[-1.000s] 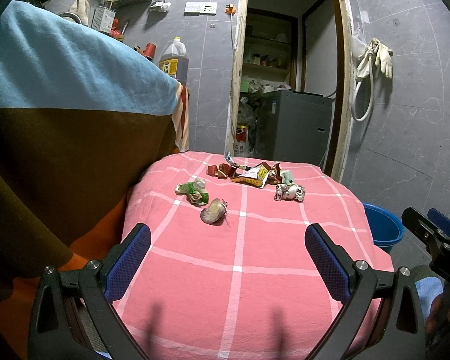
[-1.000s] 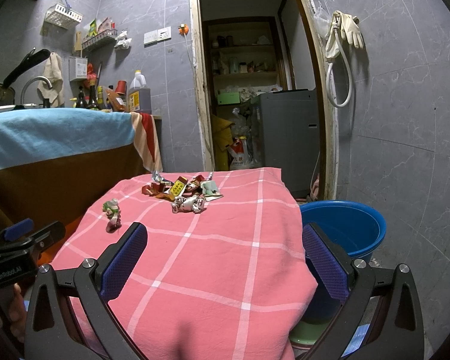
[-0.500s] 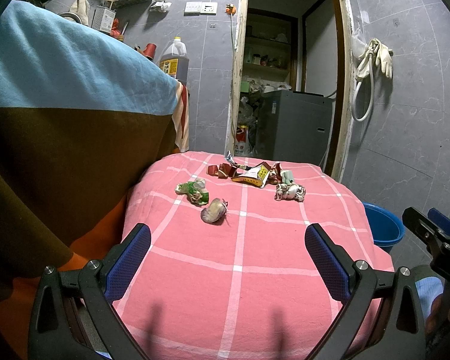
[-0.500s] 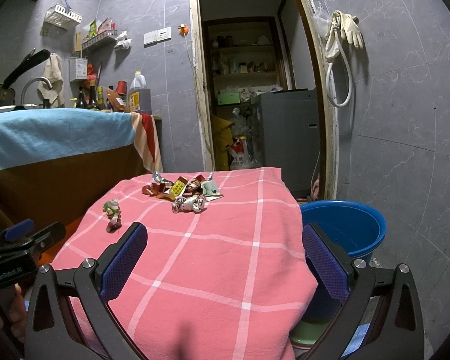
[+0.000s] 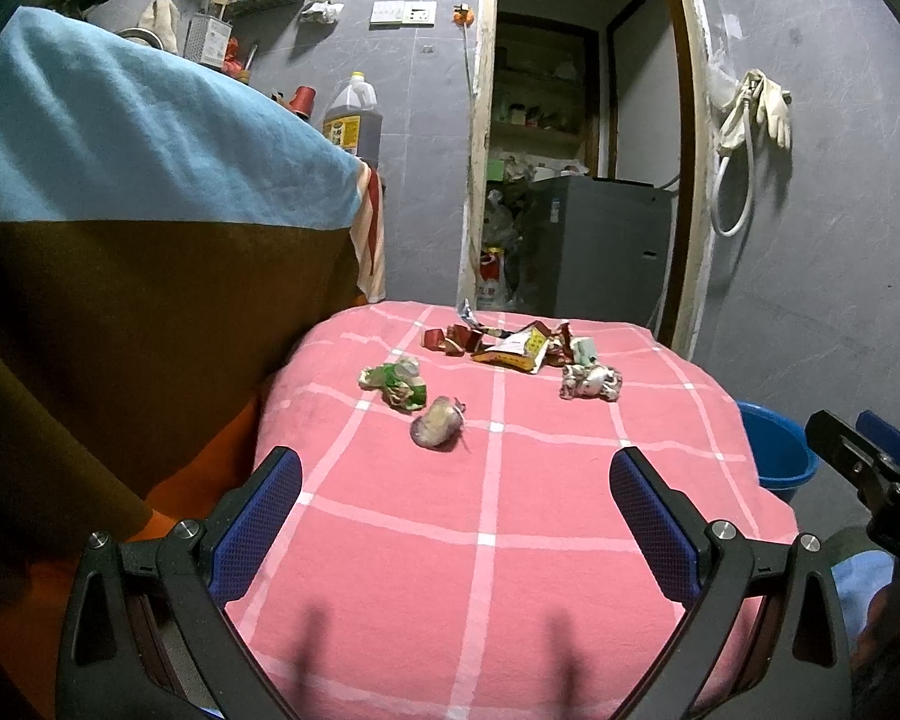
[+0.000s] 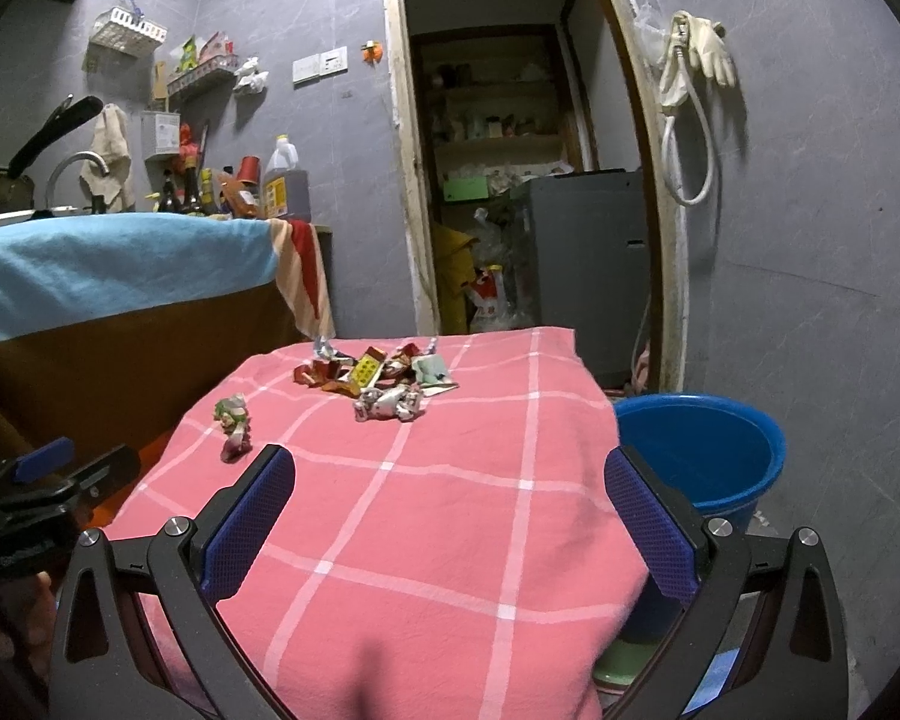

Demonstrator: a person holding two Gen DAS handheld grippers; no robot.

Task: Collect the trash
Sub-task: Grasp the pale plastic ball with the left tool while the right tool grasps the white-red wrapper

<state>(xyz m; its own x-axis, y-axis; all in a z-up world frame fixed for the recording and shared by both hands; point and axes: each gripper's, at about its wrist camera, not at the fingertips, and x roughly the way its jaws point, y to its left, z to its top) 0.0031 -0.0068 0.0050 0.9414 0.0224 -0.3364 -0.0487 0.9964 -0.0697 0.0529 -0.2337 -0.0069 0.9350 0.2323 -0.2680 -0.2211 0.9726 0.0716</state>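
Several crumpled wrappers lie on a table under a pink checked cloth (image 5: 486, 540). A green wrapper (image 5: 397, 383) and a pinkish lump (image 5: 437, 423) sit left of centre; a white crumpled wrapper (image 5: 591, 383) and a red and yellow pile (image 5: 510, 345) lie farther back. In the right wrist view the same white wrapper (image 6: 390, 404), pile (image 6: 369, 369) and green wrapper (image 6: 233, 414) appear. A blue bucket (image 6: 699, 450) stands on the floor right of the table. My left gripper (image 5: 456, 489) and right gripper (image 6: 450, 489) hang open over the near edge, nothing between their fingers.
A counter draped in blue and brown cloth (image 5: 120, 192) rises close on the left. Behind the table an open doorway (image 6: 498, 180) shows a grey appliance (image 6: 588, 252) and shelves. Gloves and a hose (image 6: 690, 78) hang on the right wall.
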